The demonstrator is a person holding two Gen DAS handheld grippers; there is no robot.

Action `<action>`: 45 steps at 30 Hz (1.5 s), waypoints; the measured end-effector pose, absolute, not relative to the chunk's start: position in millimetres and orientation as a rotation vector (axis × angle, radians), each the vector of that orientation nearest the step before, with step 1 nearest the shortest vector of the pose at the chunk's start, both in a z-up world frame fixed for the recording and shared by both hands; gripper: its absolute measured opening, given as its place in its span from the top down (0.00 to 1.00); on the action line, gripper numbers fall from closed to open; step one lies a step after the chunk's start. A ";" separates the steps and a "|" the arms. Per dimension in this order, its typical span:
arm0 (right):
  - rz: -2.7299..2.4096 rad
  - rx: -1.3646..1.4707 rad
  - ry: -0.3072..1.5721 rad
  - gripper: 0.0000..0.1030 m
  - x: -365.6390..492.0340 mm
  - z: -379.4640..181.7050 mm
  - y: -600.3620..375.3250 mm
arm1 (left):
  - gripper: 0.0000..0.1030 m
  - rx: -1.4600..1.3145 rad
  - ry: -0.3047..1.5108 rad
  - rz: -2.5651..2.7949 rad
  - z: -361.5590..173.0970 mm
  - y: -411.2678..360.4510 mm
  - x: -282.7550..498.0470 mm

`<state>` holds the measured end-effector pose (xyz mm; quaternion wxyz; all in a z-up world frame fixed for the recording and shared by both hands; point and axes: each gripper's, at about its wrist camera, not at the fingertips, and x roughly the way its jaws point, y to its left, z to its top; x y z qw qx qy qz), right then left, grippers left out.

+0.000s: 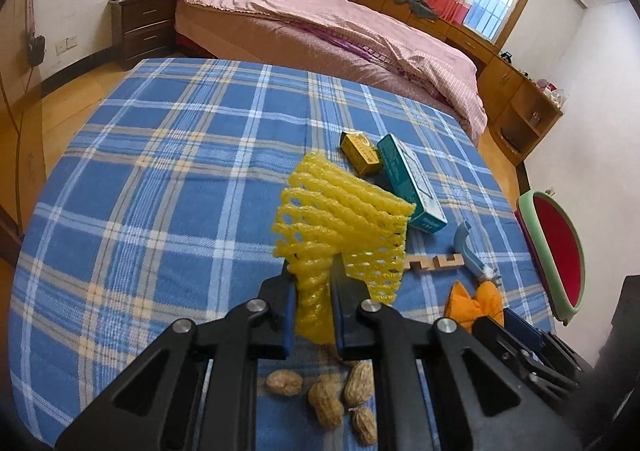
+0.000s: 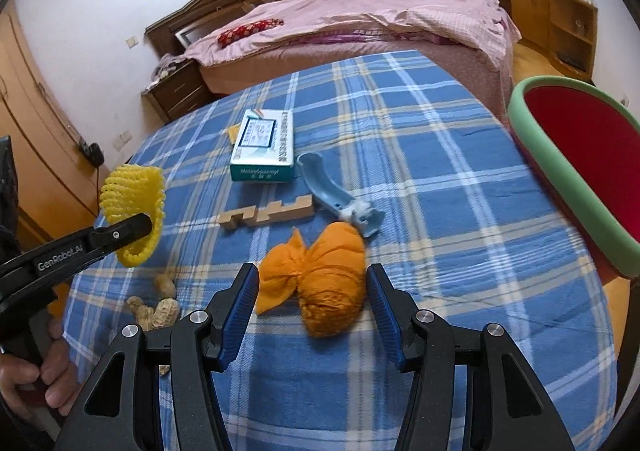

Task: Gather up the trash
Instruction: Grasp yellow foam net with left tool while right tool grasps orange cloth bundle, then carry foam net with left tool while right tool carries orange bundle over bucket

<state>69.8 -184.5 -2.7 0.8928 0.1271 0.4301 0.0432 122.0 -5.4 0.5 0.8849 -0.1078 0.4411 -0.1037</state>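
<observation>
My left gripper (image 1: pixel 312 275) is shut on a yellow foam fruit net (image 1: pixel 340 219), held up off the blue plaid tablecloth (image 1: pixel 160 171). From the right wrist view the same net (image 2: pixel 132 187) hangs in the left gripper (image 2: pixel 132 229) at the left. My right gripper (image 2: pixel 312 273) stands open, its blue pads on either side of an orange crumpled bundle (image 2: pixel 332 283) lying on the cloth, not touching it. Several peanut shells (image 1: pixel 324 395) lie under the left gripper. A red bin with a green rim (image 2: pixel 560 179) sits past the table's right edge.
On the cloth lie a teal carton (image 2: pixel 264 147), a small yellow box (image 1: pixel 360 151), a notched wooden piece (image 2: pixel 268 213) and a light blue plastic part (image 2: pixel 336 195). A bed with pink covers (image 1: pixel 320 23) stands behind the table. A hand (image 2: pixel 24 379) grips the left tool.
</observation>
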 end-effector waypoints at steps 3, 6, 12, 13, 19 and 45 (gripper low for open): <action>0.079 0.243 0.886 0.46 68.2 -3.9 -181.6 | 0.87 -0.216 0.916 -0.214 1.4 -6.6 117.4; 0.073 0.232 0.896 0.65 67.6 -7.0 -181.1 | 0.87 -0.209 0.909 -0.222 4.4 -8.9 111.9; 0.091 0.244 0.876 0.72 60.4 -4.8 -184.5 | 0.87 -0.200 0.889 -0.238 13.0 -14.2 101.8; 0.091 0.245 0.864 0.73 57.2 -2.2 -183.6 | 0.87 -0.197 0.885 -0.241 14.5 -15.2 99.9; 0.079 0.224 0.793 0.73 36.3 17.0 -186.8 | 0.87 -0.179 0.863 -0.264 23.6 -24.4 86.4; -0.143 0.278 0.617 0.73 -26.3 66.1 -275.7 | 0.87 -0.037 0.824 -0.498 64.8 -126.8 64.0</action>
